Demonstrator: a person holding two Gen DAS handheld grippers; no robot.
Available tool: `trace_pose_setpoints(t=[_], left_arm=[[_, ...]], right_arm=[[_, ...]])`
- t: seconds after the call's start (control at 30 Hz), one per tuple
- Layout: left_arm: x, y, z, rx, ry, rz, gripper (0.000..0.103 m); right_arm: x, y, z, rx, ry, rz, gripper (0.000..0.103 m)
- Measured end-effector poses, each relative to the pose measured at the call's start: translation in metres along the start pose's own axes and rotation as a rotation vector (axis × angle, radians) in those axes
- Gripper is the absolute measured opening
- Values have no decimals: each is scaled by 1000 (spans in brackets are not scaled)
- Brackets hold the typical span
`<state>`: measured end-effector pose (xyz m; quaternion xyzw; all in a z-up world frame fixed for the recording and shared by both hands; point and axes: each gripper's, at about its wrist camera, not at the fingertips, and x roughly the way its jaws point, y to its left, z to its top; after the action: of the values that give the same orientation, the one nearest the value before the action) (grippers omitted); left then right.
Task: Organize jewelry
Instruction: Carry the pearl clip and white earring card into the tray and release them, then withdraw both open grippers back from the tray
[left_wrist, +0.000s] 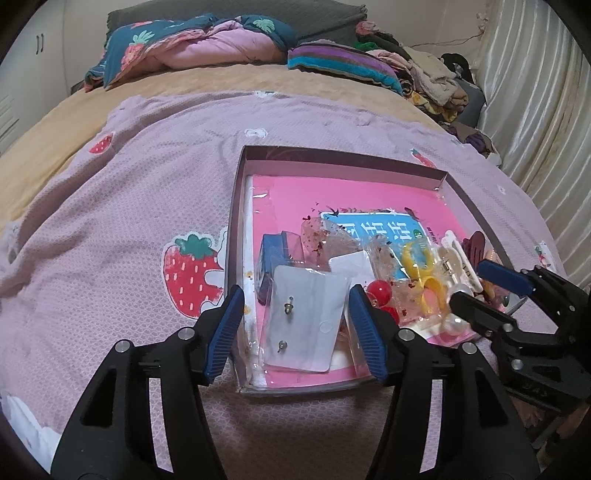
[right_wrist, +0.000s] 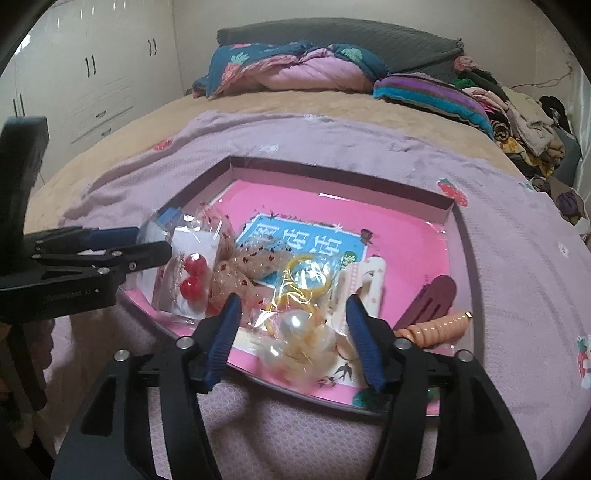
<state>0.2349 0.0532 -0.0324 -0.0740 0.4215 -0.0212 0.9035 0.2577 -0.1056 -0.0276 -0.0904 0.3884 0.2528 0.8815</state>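
A shallow box with a pink book inside lies on the bed and holds jewelry in clear bags. My left gripper is open, its fingers either side of a grey earring card with two studs. My right gripper is open over a bag of pearl pieces, with yellow rings behind it. Red bead earrings lie left. A white clip, a maroon clip and an orange spiral tie lie right. The right gripper also shows in the left wrist view.
A lilac strawberry blanket covers the bed. Folded quilts and a clothes pile lie at the far end. A curtain hangs on the right, wardrobes stand on the left.
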Motion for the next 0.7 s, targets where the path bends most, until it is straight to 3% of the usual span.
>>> trace_pose_setpoints(t=[0.37, 0.7], left_arm=[[-17, -4, 3, -5, -25, -11, 65], [-43, -8, 5, -12, -60, 8, 88]], right_arm=[[-29, -9, -3, 31, -31, -34, 73], [-57, -18, -7, 69, -68, -50, 89]])
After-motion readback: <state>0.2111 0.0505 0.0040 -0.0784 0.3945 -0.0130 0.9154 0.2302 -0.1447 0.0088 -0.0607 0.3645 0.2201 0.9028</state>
